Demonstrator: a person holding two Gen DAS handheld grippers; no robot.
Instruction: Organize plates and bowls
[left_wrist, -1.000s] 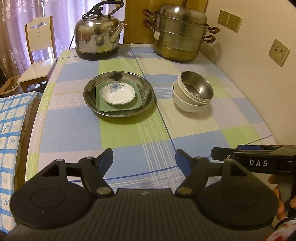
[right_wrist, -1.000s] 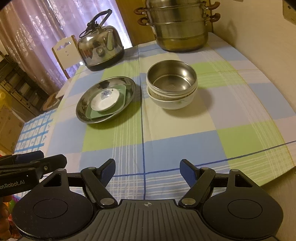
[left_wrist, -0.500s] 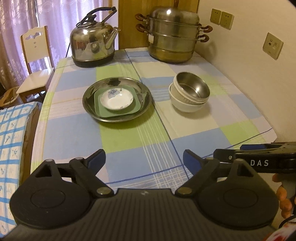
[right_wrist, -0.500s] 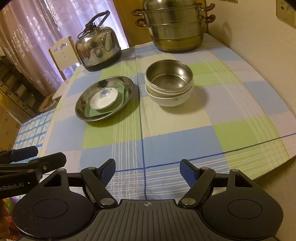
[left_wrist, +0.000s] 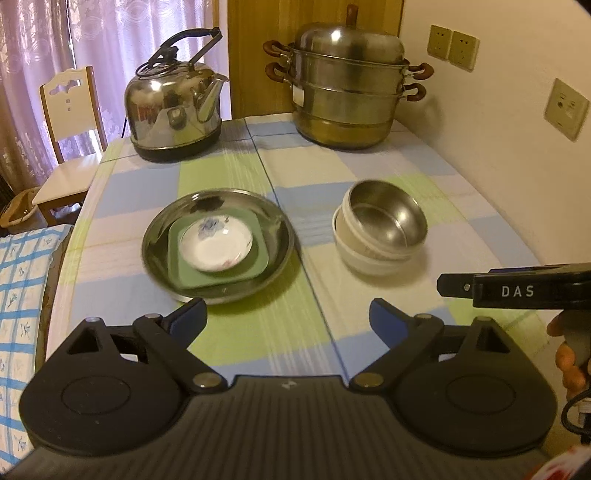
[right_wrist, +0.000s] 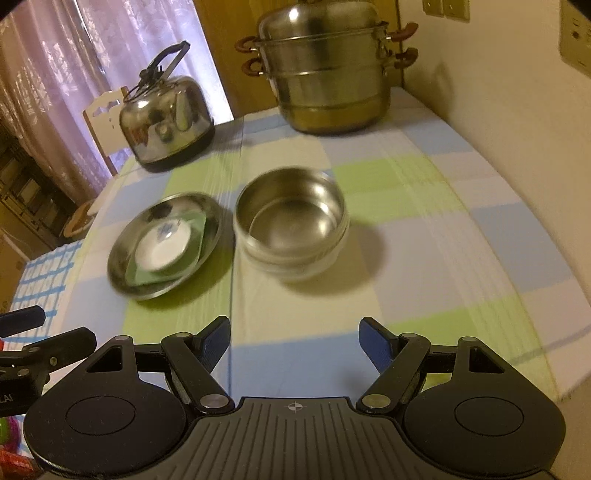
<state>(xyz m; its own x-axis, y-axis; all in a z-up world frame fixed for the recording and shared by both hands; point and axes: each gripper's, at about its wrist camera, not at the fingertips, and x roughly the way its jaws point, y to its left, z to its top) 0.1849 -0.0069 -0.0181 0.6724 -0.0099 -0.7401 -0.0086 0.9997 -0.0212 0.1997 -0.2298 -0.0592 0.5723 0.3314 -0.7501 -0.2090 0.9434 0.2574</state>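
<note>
1. Checked cloth covers the bench (left_wrist: 236, 332), with a kettle (left_wrist: 173, 110) and steamer pot (left_wrist: 347, 92) at the back.
2. Both the left tongs (left_wrist: 288, 314) and right tongs (right_wrist: 293, 341) are held wide apart and empty, short of the dishes.
3. A white saucer (left_wrist: 216, 243) is seen on a green plate (left_wrist: 258, 258) inside a steel plate (left_wrist: 162, 258); a steel bowl (right_wrist: 291, 218) is nested crookedly in a white bowl (left_wrist: 354, 258).
4. Smooth steel rims could be lost from the pads, and the tilted bowl could be tipped off.
</note>
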